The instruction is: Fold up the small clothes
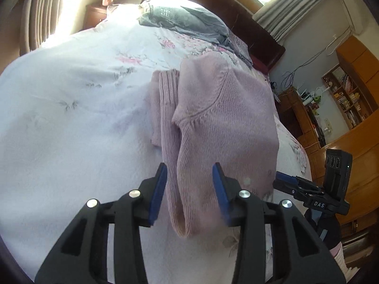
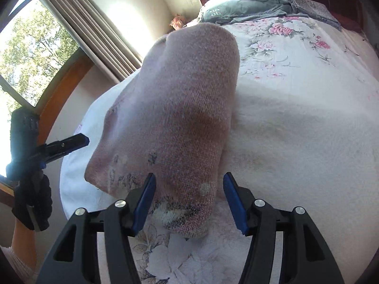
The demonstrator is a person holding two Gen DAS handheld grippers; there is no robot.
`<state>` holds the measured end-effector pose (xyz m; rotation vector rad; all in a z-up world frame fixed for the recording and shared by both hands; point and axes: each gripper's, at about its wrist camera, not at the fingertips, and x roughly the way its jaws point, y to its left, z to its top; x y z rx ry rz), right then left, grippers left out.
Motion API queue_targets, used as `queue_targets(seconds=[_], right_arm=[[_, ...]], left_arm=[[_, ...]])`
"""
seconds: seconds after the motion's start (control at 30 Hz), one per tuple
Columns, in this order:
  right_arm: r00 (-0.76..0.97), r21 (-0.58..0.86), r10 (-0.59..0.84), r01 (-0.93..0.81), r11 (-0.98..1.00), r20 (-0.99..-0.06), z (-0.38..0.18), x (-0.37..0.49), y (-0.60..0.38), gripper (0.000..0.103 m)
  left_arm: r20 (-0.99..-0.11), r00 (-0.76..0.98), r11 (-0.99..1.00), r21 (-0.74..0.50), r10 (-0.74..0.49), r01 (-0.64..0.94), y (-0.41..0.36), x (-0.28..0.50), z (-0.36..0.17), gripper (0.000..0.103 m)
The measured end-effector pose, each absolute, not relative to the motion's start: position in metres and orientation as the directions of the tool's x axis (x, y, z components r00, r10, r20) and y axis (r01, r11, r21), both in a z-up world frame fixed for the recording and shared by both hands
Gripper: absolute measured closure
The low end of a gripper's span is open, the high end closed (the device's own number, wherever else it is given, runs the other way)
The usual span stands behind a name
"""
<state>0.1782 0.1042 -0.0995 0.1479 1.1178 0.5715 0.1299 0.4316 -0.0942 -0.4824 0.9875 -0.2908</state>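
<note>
Two grippers, both spread wide and pinching nothing: our left gripper point(image 1: 189, 189) and right gripper point(image 2: 189, 201) straddle the near edge of the pink ribbed knit sweater point(image 1: 222, 108), lying half-folded on the fuzzy white floral bedspread point(image 1: 78, 108). Soft, floppy knit; we could pinch one layer and drag the fold apart.

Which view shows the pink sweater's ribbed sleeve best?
The left wrist view: the ribbed sleeve runs down the pink sweater toward the open left gripper. The right wrist view shows only the sweater's folded body and patterned hem, no sleeve.
</note>
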Motion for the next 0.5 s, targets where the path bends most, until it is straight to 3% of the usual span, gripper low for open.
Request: queue_targets(seconds=[0.13,0.3,0.37,0.4,0.5], right_arm=[[0.327,0.38,0.494,-0.354,0.854,-0.806,-0.096,0.189,0.109,0.043],[0.324,0.404,0.506,-0.333,0.852,-0.799,-0.102,0.196,0.112,0.043],[0.323,0.406,0.507,-0.333,0.851,-0.799,-0.103,0.196,0.112,0.043],[0.321,0.404,0.505,-0.333,0.852,-0.801,-0.103,0.195,0.112,0.043],[0.322,0.398,0.5,-0.333,0.855,-0.804,-0.105,0.194,0.111,0.043]], left_arm=[[-0.728,0.533,0.877,-0.477,-0.431,0.057,0.426,0.192,-0.081,0.058],[-0.806,0.448,0.905,-0.426,-0.388,0.017,0.407,0.252,-0.105,0.056],[-0.801,0.419,0.883,-0.47,-0.428,0.004,0.405,0.262,-0.116,0.068],[-0.782,0.419,0.862,-0.507,-0.461,0.003,0.406,0.261,-0.119,0.088],[-0.72,0.483,0.815,-0.579,-0.499,-0.02,0.42,0.246,-0.116,0.095]])
